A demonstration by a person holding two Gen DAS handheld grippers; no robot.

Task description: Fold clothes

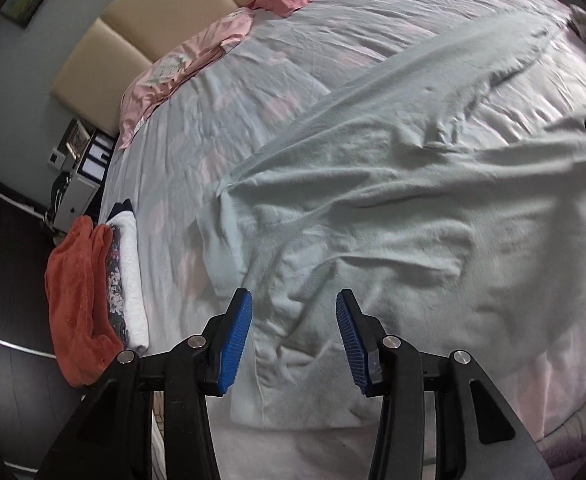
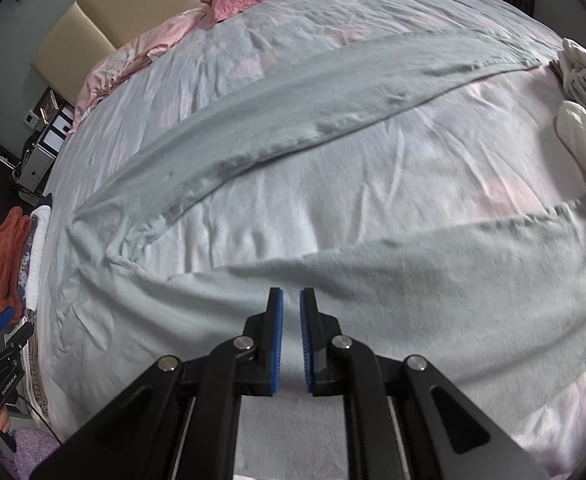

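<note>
Far left of your left gripper (image 1: pixel 293 312), at the bed's (image 1: pixel 293 60) edge, sat a small pile: an orange towel (image 1: pixel 77 292), a floral piece (image 1: pixel 115 280) and a white folded cloth (image 1: pixel 131 264), pressed side by side. Beyond them, off the bed, stood a nightstand (image 1: pixel 81 184). Up and left of the jaws ran the beige headboard (image 1: pixel 141 28) with pink pillows (image 1: pixel 181 64) against it.

Your left jaws stood apart with nothing between them; the blue pads (image 1: pixel 235 344) hovered over the rumpled near end of the pale green garment (image 1: pixel 373 216), not pinching it. The cloth spread ahead and to the right of them, creased, with one long strip running up toward the far right of the bed.

In the right wrist view, your left gripper (image 2: pixel 1 332) showed at the far left edge, near the pile. Your right gripper (image 2: pixel 291 300) had its jaws almost together, only a thin gap showing between the pads (image 2: pixel 278 344); whether any cloth was caught there I cannot tell. The garment (image 2: pixel 413 300) lay directly under and ahead of them, its strip crossing the bed further off. Far right of the jaws lay a bundle of white clothes (image 2: pixel 581 120).
</note>
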